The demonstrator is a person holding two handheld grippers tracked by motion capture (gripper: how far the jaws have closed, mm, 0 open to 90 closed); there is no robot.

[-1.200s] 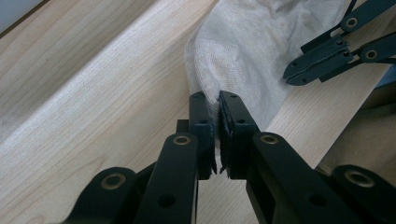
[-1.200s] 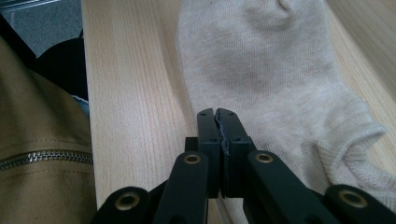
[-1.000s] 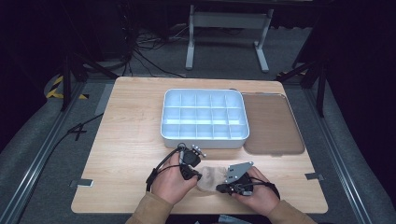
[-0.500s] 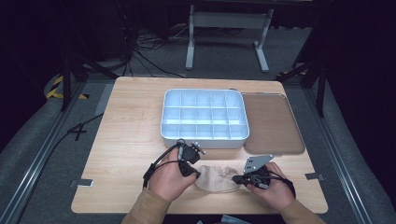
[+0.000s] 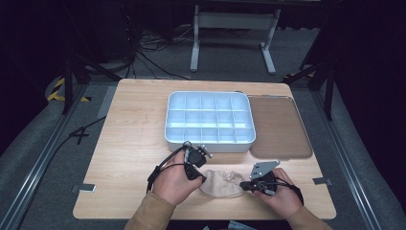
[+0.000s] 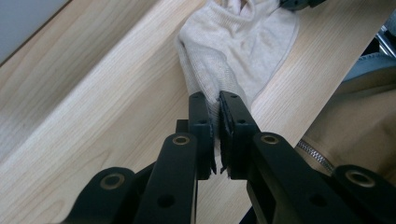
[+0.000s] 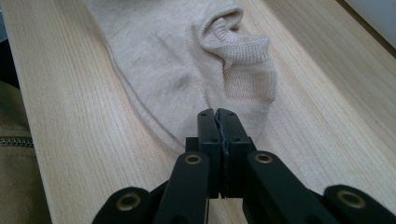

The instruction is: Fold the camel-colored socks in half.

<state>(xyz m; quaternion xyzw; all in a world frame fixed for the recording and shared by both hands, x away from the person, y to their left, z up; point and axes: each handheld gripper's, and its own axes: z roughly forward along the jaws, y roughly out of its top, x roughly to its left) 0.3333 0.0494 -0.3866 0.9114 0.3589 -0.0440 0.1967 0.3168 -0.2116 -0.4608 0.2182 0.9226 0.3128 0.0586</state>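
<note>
While lying flat near the table's [image 5: 129,143] front edge, beige sock [image 5: 221,182] is getting pinched by left gripper [image 6: 214,108] at one end; right gripper [image 7: 218,122], jaws together, is clamping the other end.

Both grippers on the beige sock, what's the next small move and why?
Probably lift both ends together, off the table. The left gripper is shut on one end of the sock, and the right gripper is shut at the other edge. The sock lies flat, stretched between them, near the compartment tray.
</note>
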